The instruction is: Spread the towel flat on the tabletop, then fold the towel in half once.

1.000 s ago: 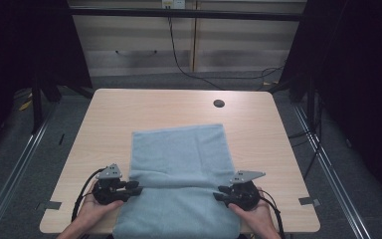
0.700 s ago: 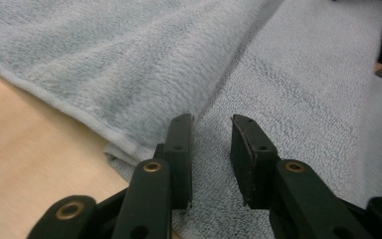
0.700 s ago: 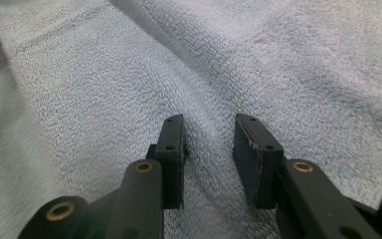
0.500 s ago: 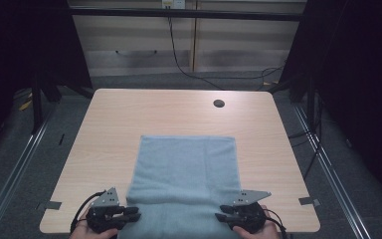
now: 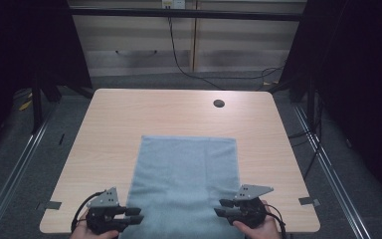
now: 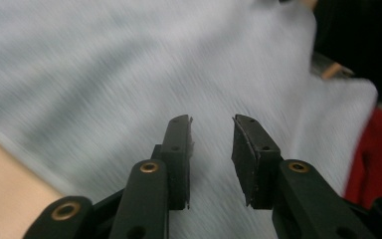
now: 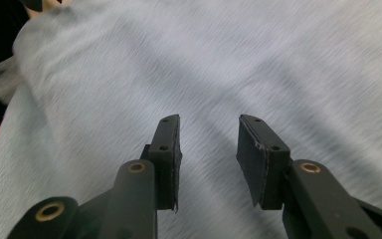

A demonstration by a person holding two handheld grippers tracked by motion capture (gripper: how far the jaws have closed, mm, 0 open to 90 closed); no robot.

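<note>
A light wooden table [image 5: 129, 124] with rounded corners is being seen from above, standing on a grey floor. A pale blue towel [image 5: 186, 174] is being carried flat on it, spread from the table's middle down to its near edge and hanging over that edge. Beyond the towel's far right corner, a small dark round hole [image 5: 219, 103] is being shown near the table's far edge.
</note>
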